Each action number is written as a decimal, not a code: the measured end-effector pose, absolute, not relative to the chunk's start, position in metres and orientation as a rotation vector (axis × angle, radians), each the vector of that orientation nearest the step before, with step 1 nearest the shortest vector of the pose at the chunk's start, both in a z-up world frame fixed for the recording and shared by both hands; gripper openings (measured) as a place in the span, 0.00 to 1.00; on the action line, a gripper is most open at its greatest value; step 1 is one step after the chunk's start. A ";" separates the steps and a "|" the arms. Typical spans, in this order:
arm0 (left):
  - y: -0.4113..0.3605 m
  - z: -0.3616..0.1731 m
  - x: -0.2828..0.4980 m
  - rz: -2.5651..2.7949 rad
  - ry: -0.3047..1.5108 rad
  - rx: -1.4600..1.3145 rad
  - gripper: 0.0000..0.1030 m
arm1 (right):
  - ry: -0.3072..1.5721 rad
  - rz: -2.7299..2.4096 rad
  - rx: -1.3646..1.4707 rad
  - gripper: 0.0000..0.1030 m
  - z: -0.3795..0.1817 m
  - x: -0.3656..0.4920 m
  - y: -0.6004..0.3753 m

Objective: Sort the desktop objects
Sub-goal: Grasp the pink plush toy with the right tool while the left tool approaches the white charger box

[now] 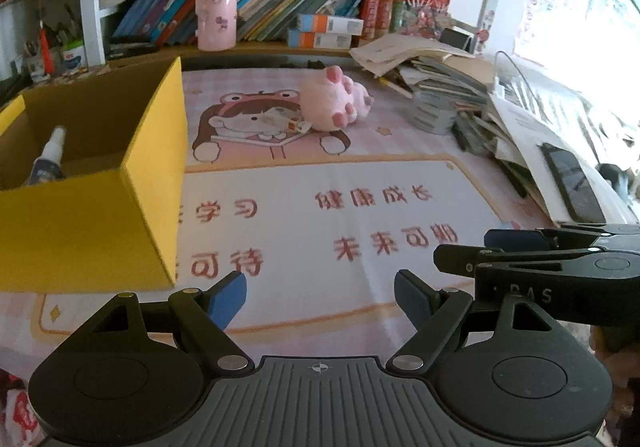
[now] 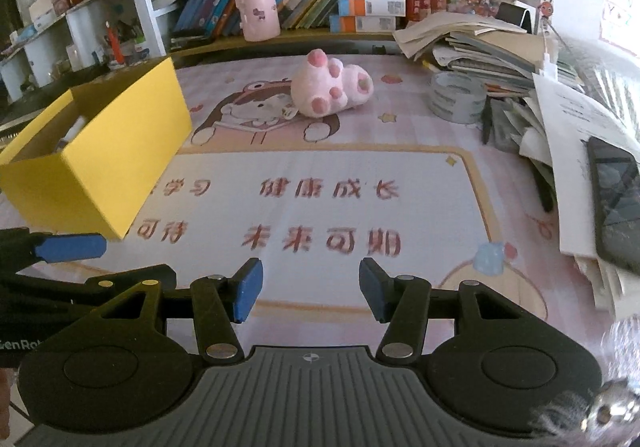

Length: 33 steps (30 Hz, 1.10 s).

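Note:
A yellow cardboard box (image 1: 152, 175) (image 2: 120, 151) stands open on the left of the pink desk mat (image 1: 320, 183) (image 2: 320, 167), with a small white spray bottle (image 1: 50, 155) lying inside. A pink plush paw toy (image 1: 334, 101) (image 2: 330, 87) lies at the far middle of the mat. A roll of clear tape (image 2: 456, 97) sits to its right. My left gripper (image 1: 320, 299) hovers open over the near mat, nothing between its blue pads. My right gripper (image 2: 310, 293) is open too, narrower, also empty. Each gripper shows in the other's view, at the frame edge.
Messy stacks of books and papers (image 1: 440, 87) (image 2: 480, 43) crowd the right side, with a black phone (image 1: 574, 179) (image 2: 616, 203) on top of sheets. A shelf of books and a pink cylinder cup (image 1: 216, 15) (image 2: 256, 5) run along the back.

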<state>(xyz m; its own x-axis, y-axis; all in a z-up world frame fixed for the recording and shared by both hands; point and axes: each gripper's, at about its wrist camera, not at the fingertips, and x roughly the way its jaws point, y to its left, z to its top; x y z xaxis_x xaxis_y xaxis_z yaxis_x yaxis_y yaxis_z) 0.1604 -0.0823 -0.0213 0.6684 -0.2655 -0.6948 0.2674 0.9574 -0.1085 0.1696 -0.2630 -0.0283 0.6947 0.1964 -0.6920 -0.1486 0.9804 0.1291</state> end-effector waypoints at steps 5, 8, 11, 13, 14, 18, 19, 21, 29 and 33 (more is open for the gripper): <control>-0.097 -0.018 0.182 -0.257 0.790 -0.005 0.81 | 0.787 0.228 0.069 0.50 -0.029 0.198 -0.278; -0.105 -0.018 0.195 -0.224 0.791 -0.011 0.81 | 0.789 0.255 0.070 0.51 -0.029 0.216 -0.285; -0.111 -0.017 0.206 -0.188 0.791 -0.021 0.81 | 0.785 0.281 0.069 0.53 -0.029 0.234 -0.292; -0.114 -0.016 0.213 -0.166 0.791 -0.028 0.81 | 0.781 0.299 0.068 0.54 -0.029 0.247 -0.296; -0.115 -0.016 0.216 -0.154 0.791 -0.029 0.81 | 0.778 0.307 0.068 0.54 -0.029 0.253 -0.297; -0.121 -0.016 0.229 -0.108 0.791 -0.031 0.81 | 0.764 0.341 0.069 0.60 -0.027 0.279 -0.302; -0.122 -0.016 0.232 -0.096 0.792 -0.033 0.81 | 0.762 0.350 0.069 0.61 -0.027 0.286 -0.302; -0.123 -0.015 0.239 -0.072 0.793 -0.036 0.81 | 0.759 0.364 0.071 0.67 -0.027 0.298 -0.304; -0.128 -0.011 0.261 0.007 0.809 -0.029 0.81 | 0.722 0.395 0.076 0.80 -0.028 0.350 -0.304; -0.130 -0.010 0.269 0.020 0.826 -0.013 0.81 | 0.715 0.431 0.041 0.88 -0.032 0.378 -0.294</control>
<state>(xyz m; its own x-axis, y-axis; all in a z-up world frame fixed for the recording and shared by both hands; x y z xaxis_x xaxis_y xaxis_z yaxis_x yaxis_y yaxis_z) 0.2686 -0.1305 -0.0103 0.6780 0.0122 -0.7349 -0.0225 0.9997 -0.0042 0.3782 -0.2942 -0.0318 0.6715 0.3967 -0.6259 -0.3691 0.9115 0.1817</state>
